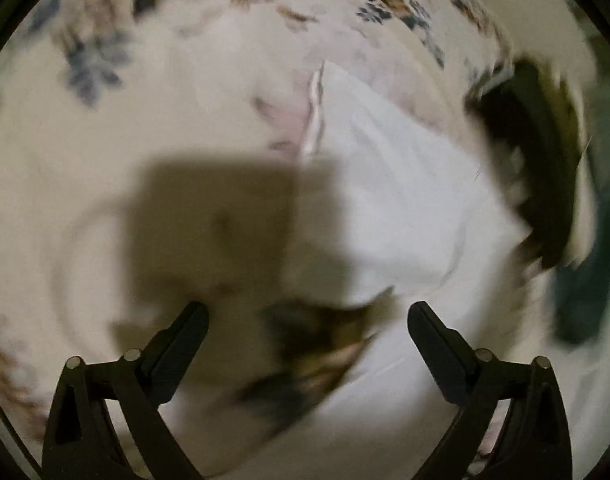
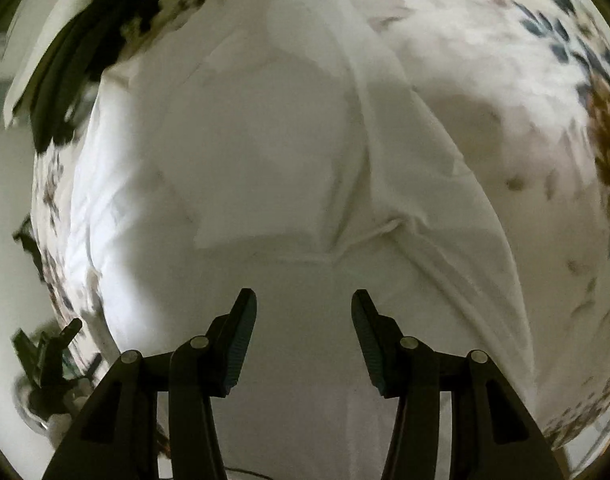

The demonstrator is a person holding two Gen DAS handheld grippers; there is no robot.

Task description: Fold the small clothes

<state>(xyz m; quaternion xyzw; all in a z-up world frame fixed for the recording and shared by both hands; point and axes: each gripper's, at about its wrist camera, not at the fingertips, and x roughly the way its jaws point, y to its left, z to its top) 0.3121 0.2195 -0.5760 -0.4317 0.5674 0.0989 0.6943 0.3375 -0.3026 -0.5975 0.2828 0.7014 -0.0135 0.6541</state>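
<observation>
Right wrist view shows the right gripper [image 2: 304,304] spread above the white garment [image 2: 265,160] on the floral bed [image 2: 545,80]; left gripper [image 1: 308,314] spread, empty; likely between folds; next needs an edge pinched.

Both grippers have black angular fingers [image 2: 241,344] with silver pivot pins

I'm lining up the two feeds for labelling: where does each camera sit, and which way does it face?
Left wrist: on the left gripper, facing down at the floral bedspread and blurred white cloth garment; its open fingers show.
Right wrist: on the right gripper, facing down at the garment; its open fingers show.
Shared: garment, bedspread.
</observation>
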